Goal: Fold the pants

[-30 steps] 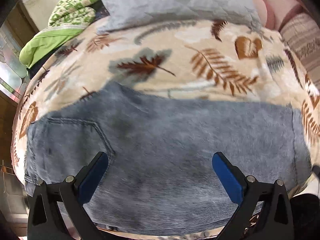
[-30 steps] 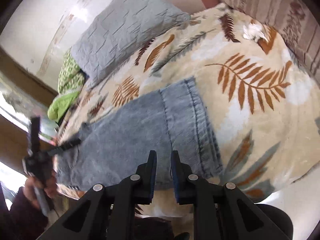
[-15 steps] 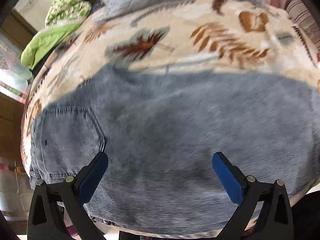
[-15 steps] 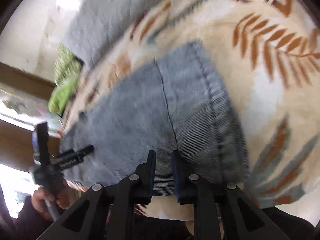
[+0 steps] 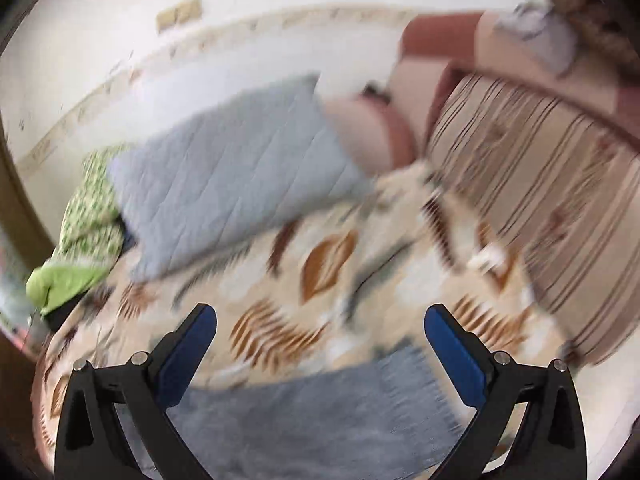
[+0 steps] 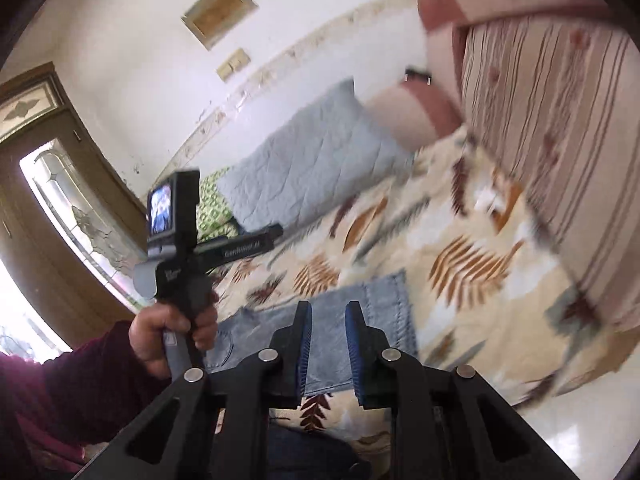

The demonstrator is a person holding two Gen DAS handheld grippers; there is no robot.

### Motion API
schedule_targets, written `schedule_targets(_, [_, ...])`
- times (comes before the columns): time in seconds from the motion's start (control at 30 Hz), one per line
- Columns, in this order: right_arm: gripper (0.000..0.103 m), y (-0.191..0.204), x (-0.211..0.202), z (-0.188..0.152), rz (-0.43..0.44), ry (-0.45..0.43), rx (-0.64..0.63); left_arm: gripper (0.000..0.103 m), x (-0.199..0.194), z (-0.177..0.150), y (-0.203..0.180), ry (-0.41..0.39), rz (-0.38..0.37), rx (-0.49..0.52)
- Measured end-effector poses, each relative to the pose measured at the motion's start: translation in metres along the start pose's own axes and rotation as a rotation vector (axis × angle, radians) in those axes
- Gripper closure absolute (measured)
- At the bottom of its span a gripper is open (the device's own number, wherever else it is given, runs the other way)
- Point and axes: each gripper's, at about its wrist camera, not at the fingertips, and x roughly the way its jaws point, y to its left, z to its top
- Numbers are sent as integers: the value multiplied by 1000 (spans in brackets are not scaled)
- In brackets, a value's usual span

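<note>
The right tool (image 6: 326, 350) has its blue-padded fingers (image 6: 303, 350) drawn close together with only a narrow gap and nothing between them; it hangs above the near edge of the bed. The left tool (image 5: 320, 354) stands wide open and empty, its pads (image 5: 188, 354) far apart — in the right wrist view it shows as a black handle with a small lit screen, gripped by a hand (image 6: 172, 334) in a dark red sleeve (image 6: 60, 376). Below both tools the jeans (image 6: 360, 332) lie folded into a flat blue-grey rectangle on the leaf-print bedspread (image 6: 460, 264), close to its near edge, with no tool touching them. Farther back a grey quilted pillow (image 5: 228, 184) rests on the bedspread, a green patterned cloth (image 5: 88, 216) just beside it on the left. A striped cushion (image 5: 532, 184) lies along the right side — much of the left wrist view is blurred. A wooden door (image 6: 60, 200) with patterned glass stands at the left.
</note>
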Motion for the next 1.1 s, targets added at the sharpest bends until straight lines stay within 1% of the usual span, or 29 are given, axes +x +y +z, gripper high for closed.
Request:
schedule_targets(0.03, [83,3,-10,-2,-10,-13,-5,0,-9,5,-4,-23,-22,-3])
schedule_targets(0.17, [83,11,-37,-4,-32,-51,-11,0,-32,14,-11,-63,-78,-5])
schedule_targets(0.27, [83,19,-39,-4,-43,-49,-27,0,-49,10,-10,-91,-93,2])
schedule_targets(0.37, [83,35,-34,-1,-23,-42,-58,0,-62,4,0,-135,-59,8])
schedule_targets(0.47, [83,51,-22,-3,-9,-24,-102,0,-65,-2,23,-159,-3,-15])
schedule_targets(0.57, [83,65,-11,-8,-11,-3,-161,0,-63,-4,41,-146,11,-60])
schedule_targets(0.63, [83,69,-4,-10,2,4,-175,0,-61,-7,49,-144,27,-71])
schedule_targets(0.87, [83,61,13,-14,11,27,-138,0,-46,-19,51,-101,52,-54])
schedule_targets(0.97, [83,52,27,-15,40,47,-93,0,-42,-24,52,-81,65,-36])
schedule_targets(1.07, [83,48,42,-16,68,69,-77,0,-41,-30,61,-69,91,-50])
schedule_targets(1.1, [83,46,49,-16,83,77,-75,0,-40,-35,66,-54,98,-62])
